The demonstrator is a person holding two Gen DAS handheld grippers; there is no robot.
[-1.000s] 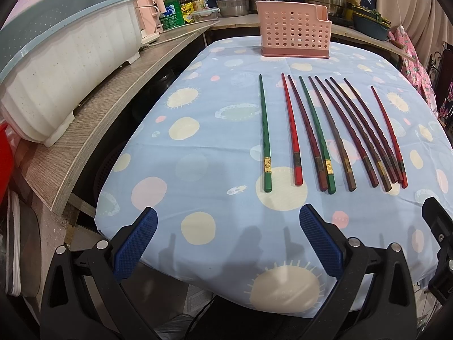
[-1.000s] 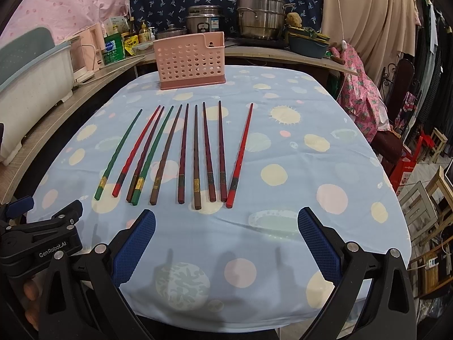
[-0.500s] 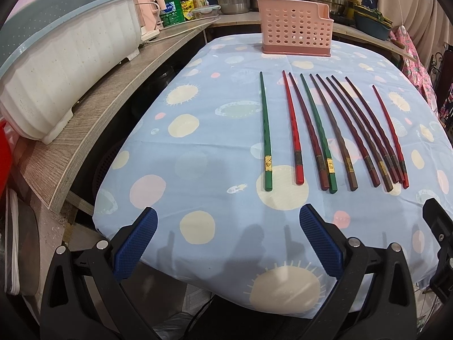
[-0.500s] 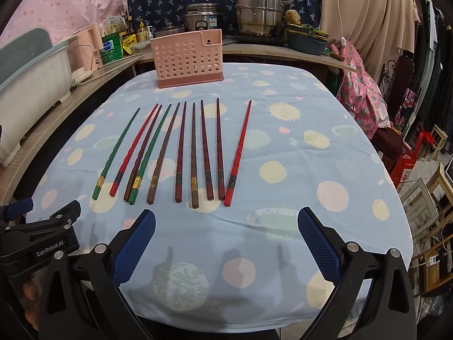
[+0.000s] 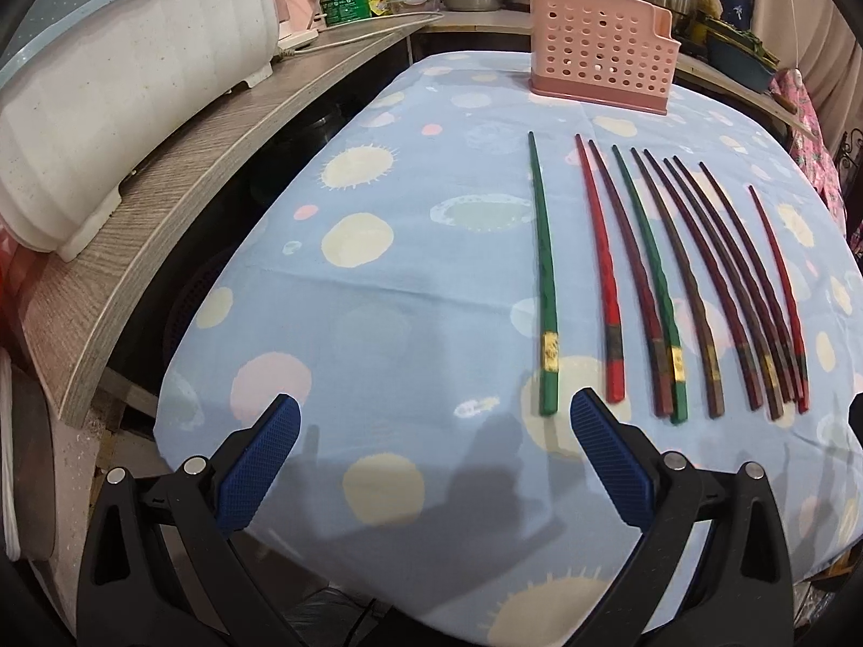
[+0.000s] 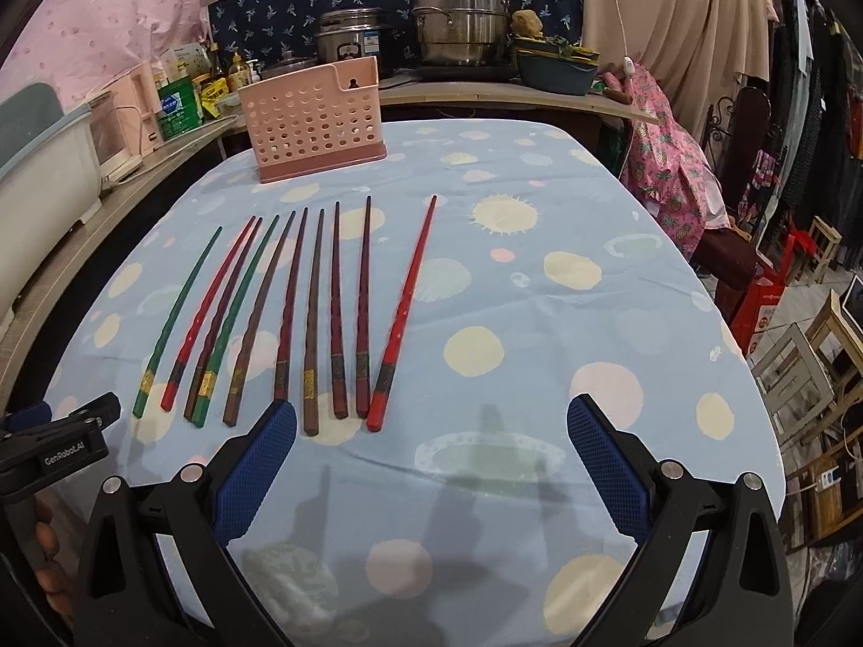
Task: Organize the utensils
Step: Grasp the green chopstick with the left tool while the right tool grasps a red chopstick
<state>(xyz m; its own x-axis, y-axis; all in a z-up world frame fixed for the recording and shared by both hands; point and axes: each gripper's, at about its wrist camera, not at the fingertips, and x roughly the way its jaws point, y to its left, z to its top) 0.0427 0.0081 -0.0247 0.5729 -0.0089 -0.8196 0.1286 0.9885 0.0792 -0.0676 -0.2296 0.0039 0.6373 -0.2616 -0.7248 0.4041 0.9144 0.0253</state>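
Note:
Several chopsticks lie side by side on the blue spotted tablecloth: green ones, red ones and dark brown ones. They also show in the right wrist view, from the leftmost green one to the rightmost red one. A pink perforated utensil holder stands upright at the far end of the table; it also shows in the right wrist view. My left gripper is open and empty, just short of the green chopstick's near end. My right gripper is open and empty near the chopsticks' near ends.
A white dish rack sits on a wooden counter to the left. Pots and bottles stand behind the table. Chairs and clutter are to the right. The left gripper's body shows at lower left of the right view.
Both grippers have moved forward toward the near ends of the chopsticks. Both stay open. The chopsticks and the holder have not moved.

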